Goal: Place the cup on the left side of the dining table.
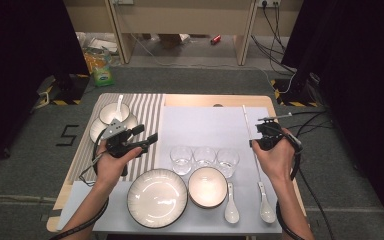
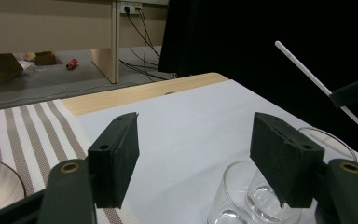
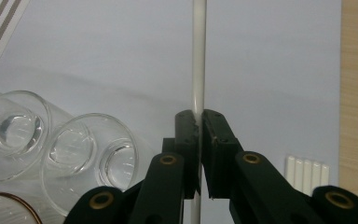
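My right gripper is shut on a long thin white stick, which runs on past the jaws over the pale grey mat. The same stick slants up at the right of the left gripper view. My left gripper hovers open with nothing between its jaws, over the striped cloth's right edge, pointing toward the three clear glasses. The nearest glass sits just below and beyond its right jaw.
At the front are a large white bowl, a smaller bowl and two white spoons. A bowl with a spoon stands on a plate at the back left. A ribbed white rest lies near the right edge.
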{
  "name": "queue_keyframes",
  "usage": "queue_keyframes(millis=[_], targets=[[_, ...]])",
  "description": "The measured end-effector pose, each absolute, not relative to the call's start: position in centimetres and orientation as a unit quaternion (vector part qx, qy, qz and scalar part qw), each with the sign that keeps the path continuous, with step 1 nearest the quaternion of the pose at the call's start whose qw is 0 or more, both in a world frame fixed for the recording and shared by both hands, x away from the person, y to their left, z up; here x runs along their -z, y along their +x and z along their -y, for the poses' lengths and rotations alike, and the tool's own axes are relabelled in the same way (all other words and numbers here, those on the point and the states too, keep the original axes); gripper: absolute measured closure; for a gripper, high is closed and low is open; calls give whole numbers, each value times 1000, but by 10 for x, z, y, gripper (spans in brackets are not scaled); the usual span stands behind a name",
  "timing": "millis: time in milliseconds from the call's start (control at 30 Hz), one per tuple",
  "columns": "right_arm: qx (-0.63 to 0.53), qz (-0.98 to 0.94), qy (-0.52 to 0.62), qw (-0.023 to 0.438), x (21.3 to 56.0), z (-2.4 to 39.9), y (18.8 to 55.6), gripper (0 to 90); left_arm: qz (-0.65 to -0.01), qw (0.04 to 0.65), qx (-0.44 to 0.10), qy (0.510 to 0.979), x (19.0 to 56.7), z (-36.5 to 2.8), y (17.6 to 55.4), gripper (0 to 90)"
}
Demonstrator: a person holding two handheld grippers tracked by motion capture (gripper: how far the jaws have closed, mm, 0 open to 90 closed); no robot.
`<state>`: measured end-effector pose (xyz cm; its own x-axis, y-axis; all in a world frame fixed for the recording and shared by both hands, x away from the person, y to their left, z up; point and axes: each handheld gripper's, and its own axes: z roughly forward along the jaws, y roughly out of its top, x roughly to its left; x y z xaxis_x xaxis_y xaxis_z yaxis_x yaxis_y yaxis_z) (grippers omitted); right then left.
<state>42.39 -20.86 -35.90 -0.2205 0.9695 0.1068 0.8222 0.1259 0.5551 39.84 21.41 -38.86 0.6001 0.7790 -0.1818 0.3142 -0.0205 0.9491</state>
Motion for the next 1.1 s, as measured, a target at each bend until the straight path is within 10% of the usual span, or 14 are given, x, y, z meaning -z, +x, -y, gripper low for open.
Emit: queue_keyframes(millis=[1100], targets=[[-272, -738, 598, 154, 353, 202, 424, 854, -399, 579, -201, 682, 382, -211, 409, 319]])
